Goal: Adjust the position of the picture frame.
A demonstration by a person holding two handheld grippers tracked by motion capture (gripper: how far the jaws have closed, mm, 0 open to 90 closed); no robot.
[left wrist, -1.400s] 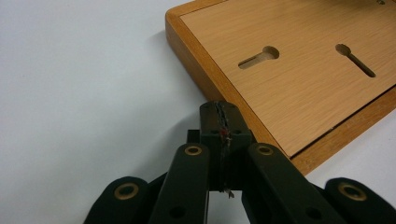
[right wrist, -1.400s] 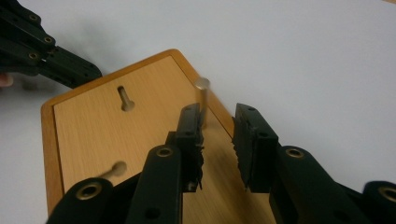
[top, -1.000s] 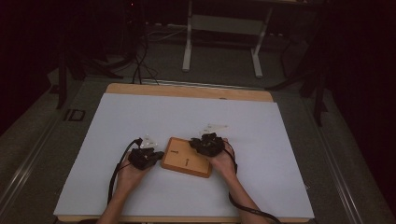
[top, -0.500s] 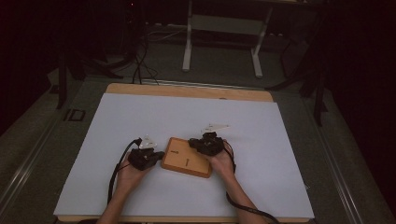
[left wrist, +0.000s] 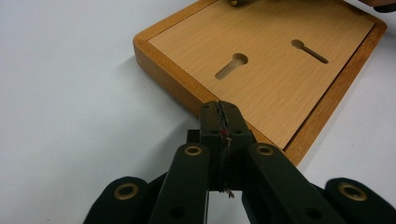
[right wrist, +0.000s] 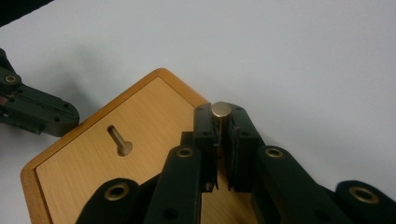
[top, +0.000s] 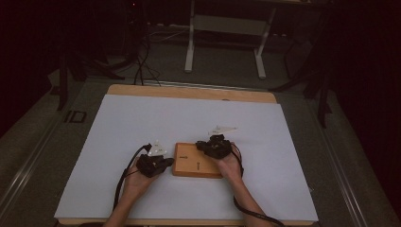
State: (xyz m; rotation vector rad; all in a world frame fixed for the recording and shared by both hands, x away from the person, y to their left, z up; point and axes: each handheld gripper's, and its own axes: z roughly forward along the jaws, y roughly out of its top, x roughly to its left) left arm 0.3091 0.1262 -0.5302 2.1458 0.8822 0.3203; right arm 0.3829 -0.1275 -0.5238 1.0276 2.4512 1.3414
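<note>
A flat wooden board [top: 191,165] with two keyhole slots [left wrist: 232,65] lies near the front of the white table top [top: 189,118]. My left gripper [top: 164,163] is shut with nothing between its jaws. In the left gripper view its tips [left wrist: 220,111] meet at the board's [left wrist: 280,79] near edge. My right gripper [top: 204,144] hovers over the board's far right corner. It is shut on a small round brass peg [right wrist: 221,109], held upright between the pads. One slot [right wrist: 119,140] lies just to its left, and the left gripper [right wrist: 56,119] shows beyond the board [right wrist: 140,126].
The white sheet covers a wooden table [top: 189,91] with room on every side of the board. A cable [top: 250,210] trails from each gripper toward the front edge. Behind the table stand a white metal frame [top: 224,42] and dark floor cables [top: 139,56].
</note>
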